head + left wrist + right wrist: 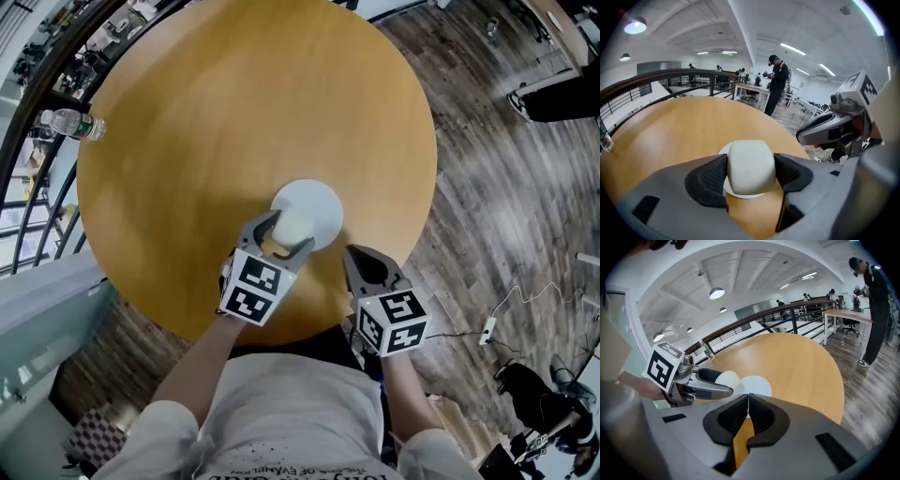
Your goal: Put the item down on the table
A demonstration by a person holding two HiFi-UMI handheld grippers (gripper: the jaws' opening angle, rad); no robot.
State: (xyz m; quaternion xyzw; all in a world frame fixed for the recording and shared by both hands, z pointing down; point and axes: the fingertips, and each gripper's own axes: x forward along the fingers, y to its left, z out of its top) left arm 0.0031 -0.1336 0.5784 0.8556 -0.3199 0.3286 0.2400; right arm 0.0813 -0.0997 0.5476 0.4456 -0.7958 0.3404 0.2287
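An off-white rounded block (751, 167) sits between the black pads of my left gripper (285, 232), which is shut on it. The block (294, 226) hangs over the near edge of a white round plate (317, 203) on the wooden round table (225, 122); whether it touches the plate I cannot tell. In the right gripper view the same block (727, 378) shows beside the plate (755, 385). My right gripper (367, 265) is shut with nothing in it, its pads (754, 414) pressed together, just right of the plate near the table's front edge.
A clear water bottle (71, 124) lies at the table's far left edge, next to a dark railing (28, 122). Wooden floor (506, 197) surrounds the table on the right. A person in black (777, 79) stands by desks in the distance.
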